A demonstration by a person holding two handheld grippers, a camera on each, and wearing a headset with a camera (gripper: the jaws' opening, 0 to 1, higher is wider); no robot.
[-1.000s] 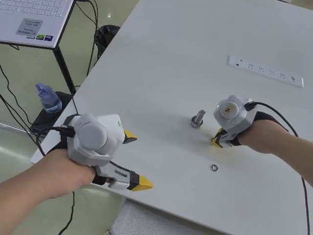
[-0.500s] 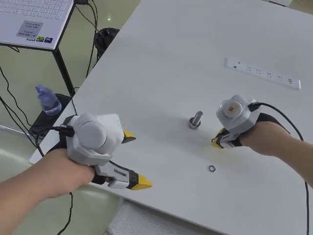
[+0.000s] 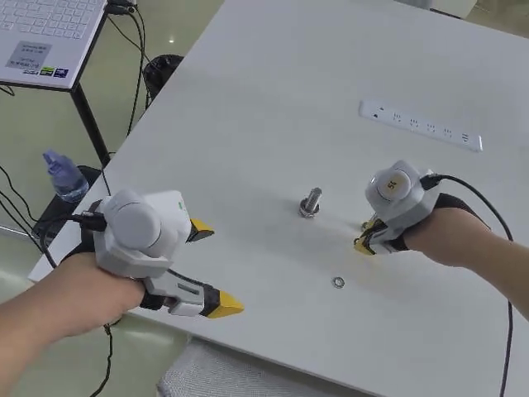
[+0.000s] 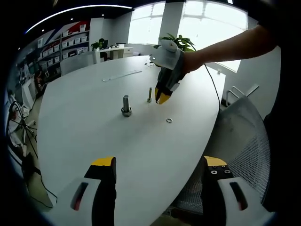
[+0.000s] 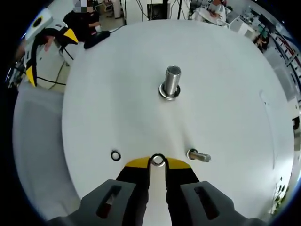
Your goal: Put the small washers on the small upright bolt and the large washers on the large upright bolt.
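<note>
Bright, even daylight, sharp focus
Windows (image 4: 188, 23) glare white in the left gripper view; soft shadows on the white table (image 3: 273, 99); fisheye bending toward edges.

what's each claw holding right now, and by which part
The right claw pinches a small washer by its outer rim, at the very tips. The left claw is open, holding nothing.

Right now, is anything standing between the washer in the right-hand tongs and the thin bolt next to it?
Nothing visible does. The washer pinched in the right tongs sits just beside the small bolt, with bare table between them; the large bolt stands farther off.
</note>
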